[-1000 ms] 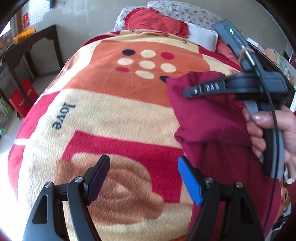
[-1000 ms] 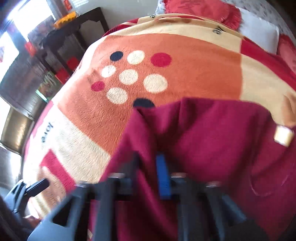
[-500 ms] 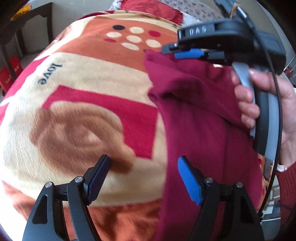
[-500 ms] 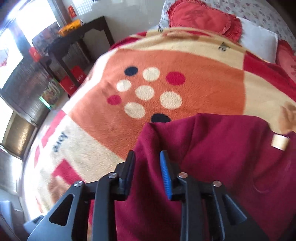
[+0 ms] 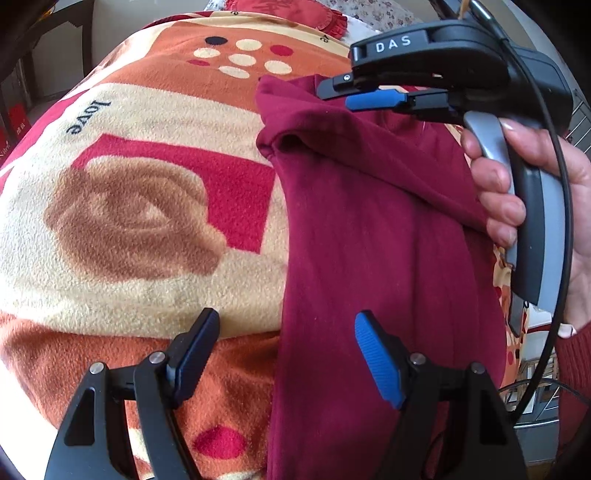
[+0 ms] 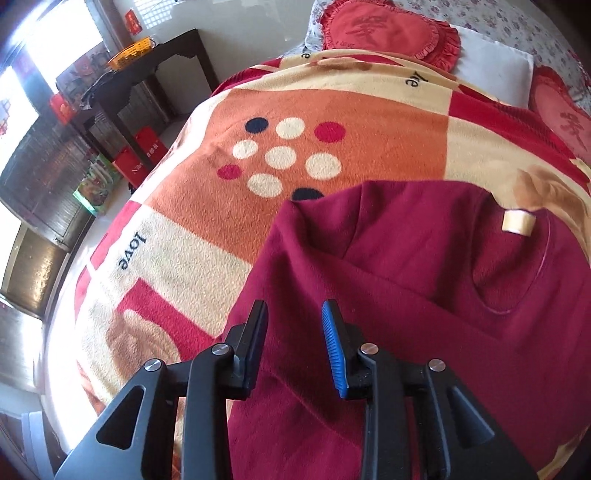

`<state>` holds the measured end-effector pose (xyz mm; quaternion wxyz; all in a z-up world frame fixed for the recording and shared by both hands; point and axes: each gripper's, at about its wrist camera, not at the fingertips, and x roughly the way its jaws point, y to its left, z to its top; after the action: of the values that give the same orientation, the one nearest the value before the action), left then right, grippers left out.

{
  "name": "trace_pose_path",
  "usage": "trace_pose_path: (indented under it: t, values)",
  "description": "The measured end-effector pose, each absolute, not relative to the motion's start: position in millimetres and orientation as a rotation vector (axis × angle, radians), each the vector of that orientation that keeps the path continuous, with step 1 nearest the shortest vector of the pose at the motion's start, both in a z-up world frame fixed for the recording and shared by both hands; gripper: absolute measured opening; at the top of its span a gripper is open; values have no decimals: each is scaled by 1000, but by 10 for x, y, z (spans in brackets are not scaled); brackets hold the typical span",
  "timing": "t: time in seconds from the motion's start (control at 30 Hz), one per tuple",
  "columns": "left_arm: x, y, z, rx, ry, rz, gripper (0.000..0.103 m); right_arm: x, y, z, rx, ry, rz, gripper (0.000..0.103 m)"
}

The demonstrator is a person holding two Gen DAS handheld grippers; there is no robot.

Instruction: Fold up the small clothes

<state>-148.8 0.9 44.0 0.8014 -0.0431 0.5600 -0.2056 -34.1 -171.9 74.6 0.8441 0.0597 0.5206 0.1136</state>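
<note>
A dark red garment (image 5: 369, 221) lies flat on the patterned fleece blanket (image 5: 147, 147), with a sleeve folded across its body (image 6: 406, 277). A cream neck label (image 6: 517, 221) shows near its collar. My left gripper (image 5: 284, 354) is open wide above the garment's left edge, one finger over the blanket and the blue pad over the cloth. My right gripper (image 5: 343, 94), held by a hand (image 5: 517, 192), hovers over the folded upper corner. Seen from its own camera, the right gripper (image 6: 295, 332) has its jaws slightly apart, and nothing is pinched between them.
Red heart-shaped pillows (image 6: 391, 33) and a white pillow (image 6: 491, 62) lie at the head of the bed. A dark side table (image 6: 159, 66) and red bags (image 6: 133, 162) stand on the floor beyond the bed's left edge.
The right gripper has let go of the red cloth and lifted away, its jaws now parted. The left gripper has slid along the garment's left edge toward its lower part.
</note>
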Motion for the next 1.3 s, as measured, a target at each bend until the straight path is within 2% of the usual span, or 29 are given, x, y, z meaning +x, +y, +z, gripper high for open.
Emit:
trace_pose_path:
  t: [1.03, 1.17, 1.3]
  values:
    - [-1295, -68, 384, -44, 1188, -414, 79, -549, -2128, 751, 190, 1097, 203, 12]
    - [-1060, -29, 395, -44, 1154, -355, 79, -726, -2455, 934, 149, 1037, 141, 12]
    - [-764, -68, 363, -39, 1146, -310, 79, -995, -3186, 1096, 188, 976, -15, 13]
